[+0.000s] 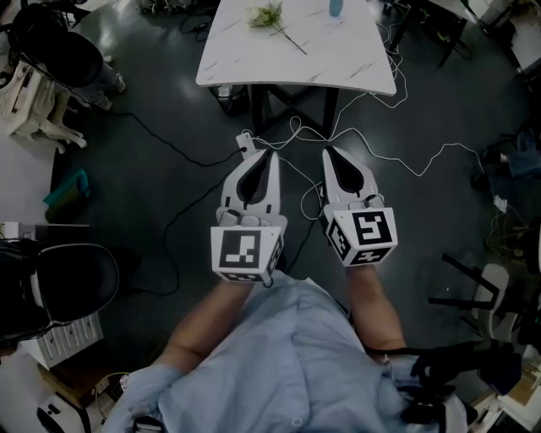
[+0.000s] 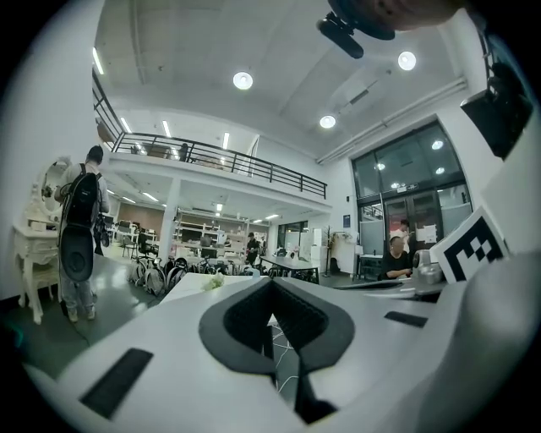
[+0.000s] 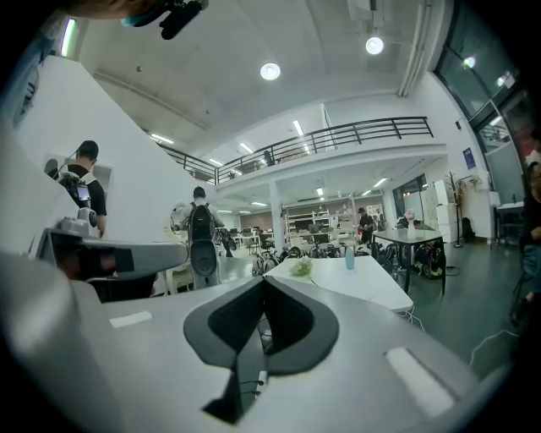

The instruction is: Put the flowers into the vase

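Both clenched, nothing between the jaws: left hand-held gripper [image 1: 264,157] and right hand-held gripper [image 1: 331,154] side by side over the floor [image 1: 152,144], short of the desk [image 1: 338,63] near edge. Flowers [image 1: 269,17] lie on the desk's left half. Blue vase [image 1: 336,8] stands to their right, apart.

Table top [image 1: 355,59], 12 o'clock: white marble-look, smooth, faint sheen. Floor [image 1: 152,144]: dark, polished, reflective. Left gripper [image 1: 267,154], right gripper [image 1: 330,152]: matt white plastic. Shirt [image 1: 287,355], 6 o'clock: light-blue cloth.
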A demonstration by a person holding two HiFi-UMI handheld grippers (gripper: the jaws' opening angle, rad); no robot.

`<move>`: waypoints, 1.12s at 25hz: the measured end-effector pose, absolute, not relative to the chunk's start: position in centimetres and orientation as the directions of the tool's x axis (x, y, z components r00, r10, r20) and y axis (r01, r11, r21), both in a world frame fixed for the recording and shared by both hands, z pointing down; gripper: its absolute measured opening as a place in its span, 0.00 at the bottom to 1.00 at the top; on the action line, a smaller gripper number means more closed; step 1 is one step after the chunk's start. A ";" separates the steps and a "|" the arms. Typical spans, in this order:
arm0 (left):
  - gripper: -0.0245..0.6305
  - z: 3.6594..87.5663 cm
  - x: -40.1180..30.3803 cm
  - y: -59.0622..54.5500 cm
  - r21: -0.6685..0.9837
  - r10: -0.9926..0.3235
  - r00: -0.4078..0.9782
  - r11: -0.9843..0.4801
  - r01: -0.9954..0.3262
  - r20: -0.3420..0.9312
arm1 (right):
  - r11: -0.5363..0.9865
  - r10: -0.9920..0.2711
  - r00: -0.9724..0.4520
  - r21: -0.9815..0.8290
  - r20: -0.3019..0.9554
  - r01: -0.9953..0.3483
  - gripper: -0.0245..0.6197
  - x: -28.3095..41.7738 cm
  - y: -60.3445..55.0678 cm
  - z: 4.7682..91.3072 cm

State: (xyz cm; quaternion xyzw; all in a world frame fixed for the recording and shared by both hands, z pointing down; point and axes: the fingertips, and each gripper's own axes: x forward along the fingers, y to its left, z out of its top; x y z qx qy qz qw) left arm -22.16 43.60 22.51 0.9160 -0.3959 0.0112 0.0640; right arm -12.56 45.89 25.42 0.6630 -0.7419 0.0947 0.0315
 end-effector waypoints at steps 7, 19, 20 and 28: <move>0.04 22.0 -22.6 36.6 0.128 -0.711 0.701 -0.691 -0.712 0.056 | 0.098 -0.978 -0.109 -0.069 0.177 -0.993 0.04 -13.3 38.8 24.4; 0.04 22.9 -20.9 31.1 0.154 -0.690 0.720 -0.706 -0.692 0.071 | 0.049 -0.985 -0.055 -0.036 0.165 -0.998 0.04 -10.3 33.3 23.3; 0.04 23.0 -20.6 30.6 0.150 -0.691 0.719 -0.705 -0.693 0.073 | 0.046 -0.985 -0.052 -0.038 0.163 -0.998 0.04 -9.8 32.9 23.3; 0.04 24.1 -17.8 25.2 0.127 -0.707 0.700 -0.689 -0.714 0.102 | 0.057 -0.982 -0.067 -0.059 0.176 -0.997 0.04 -6.5 27.6 24.6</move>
